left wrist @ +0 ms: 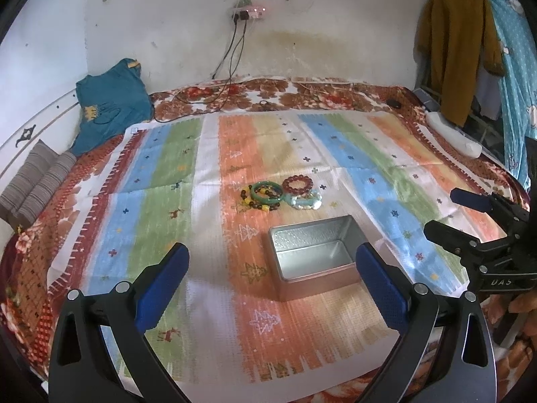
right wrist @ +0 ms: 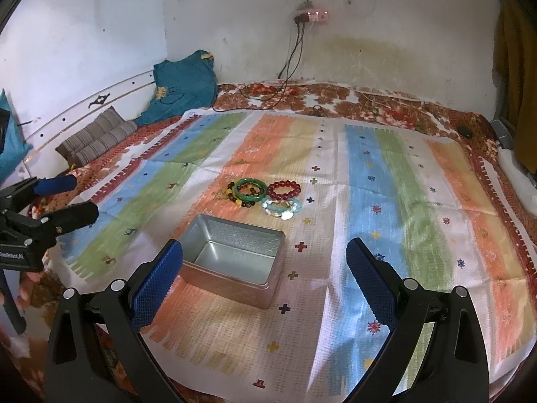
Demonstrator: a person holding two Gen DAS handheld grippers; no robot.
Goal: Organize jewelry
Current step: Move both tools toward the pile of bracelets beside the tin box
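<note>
on the striped cloth (left wrist: 208,154), bracelets (left wrist: 280,194) lie beyond an open tin (left wrist: 312,252); left gripper (left wrist: 272,278) and right gripper (right wrist: 265,275) hover spread, holding nothing.

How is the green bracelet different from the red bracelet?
The green bracelet is one smooth solid ring, while the red bracelet is a string of round beads. The green one lies partly on top of a dark and yellow beaded bracelet; the red one sits next to a pale blue bracelet. Both lie flat on the striped cloth, beyond the tin box.

Bed (left wrist: 43,208) under a striped cloth (left wrist: 167,174), open tin (left wrist: 315,258) just ahead of the grippers, bracelets (left wrist: 280,194) bunched beyond it
</note>
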